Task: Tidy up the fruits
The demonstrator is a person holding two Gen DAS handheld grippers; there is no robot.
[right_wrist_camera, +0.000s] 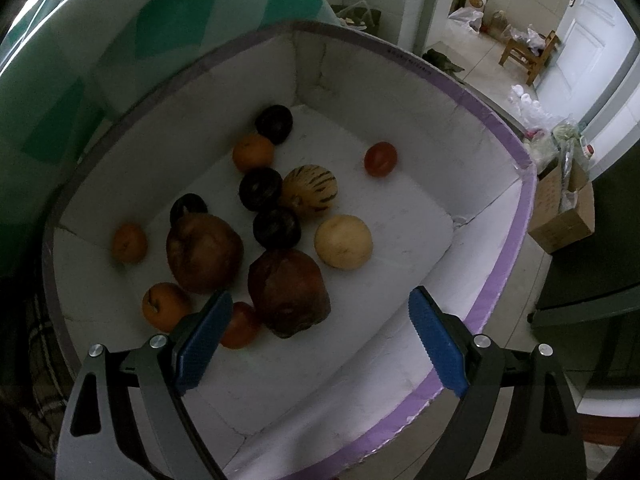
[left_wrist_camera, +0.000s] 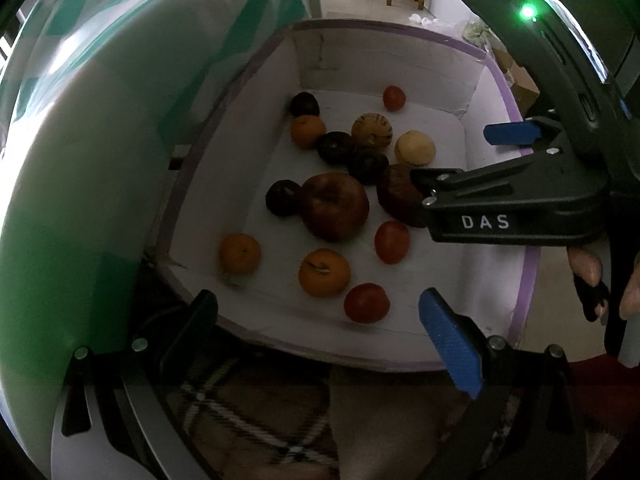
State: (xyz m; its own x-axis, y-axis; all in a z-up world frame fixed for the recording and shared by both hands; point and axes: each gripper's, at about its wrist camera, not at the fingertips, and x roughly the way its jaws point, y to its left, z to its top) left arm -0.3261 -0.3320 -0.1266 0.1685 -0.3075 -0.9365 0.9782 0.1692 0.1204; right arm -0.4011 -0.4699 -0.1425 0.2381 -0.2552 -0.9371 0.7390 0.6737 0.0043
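Both my tongs stand apart, holding nothing: my left gripper (left_wrist_camera: 320,336) hovers over the near rim of the white box (left_wrist_camera: 400,36), my right gripper (right_wrist_camera: 320,336) over its floor. Fruits lie loose inside, from an orange (right_wrist_camera: 129,242) past two brown pomegranates (right_wrist_camera: 205,253) to a red tomato (right_wrist_camera: 380,159).

A pale tiled floor (right_wrist_camera: 476,56) is seen at the upper right of the right wrist view, where a small wooden chair (right_wrist_camera: 530,54) is set before a white panelled door (right_wrist_camera: 576,56). A cardboard box (right_wrist_camera: 568,216) is placed at mid right. Dim light is cast throughout.
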